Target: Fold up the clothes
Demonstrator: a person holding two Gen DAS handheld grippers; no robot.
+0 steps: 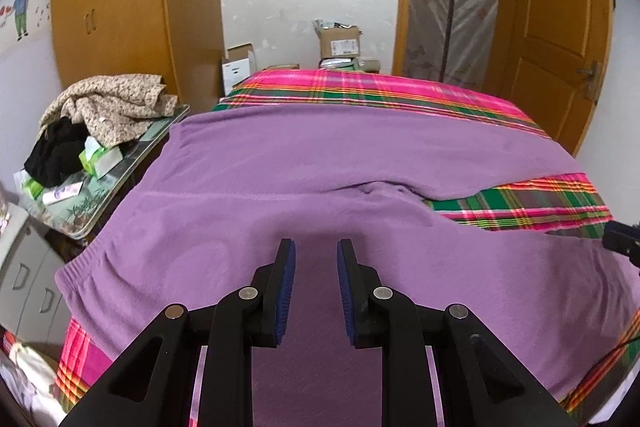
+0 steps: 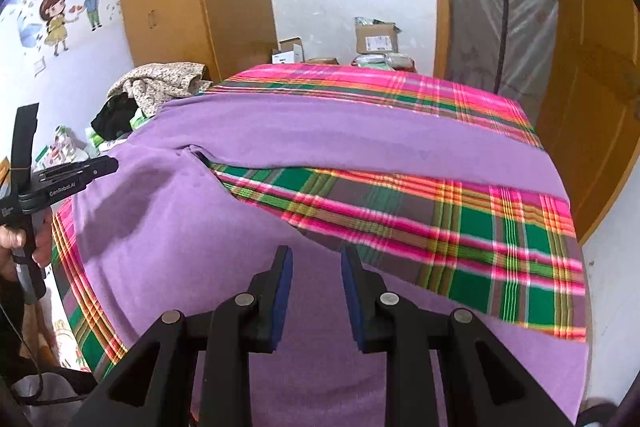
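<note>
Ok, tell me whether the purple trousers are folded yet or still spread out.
Spread out. The purple trousers lie flat across the plaid bedcover, legs parted in a V with plaid showing between them; no layer is doubled over.

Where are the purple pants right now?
The purple pants lie spread flat on the plaid bedspread, filling the middle of both wrist views. Both open hand-held grippers, left and right, hover above the near leg.
</note>
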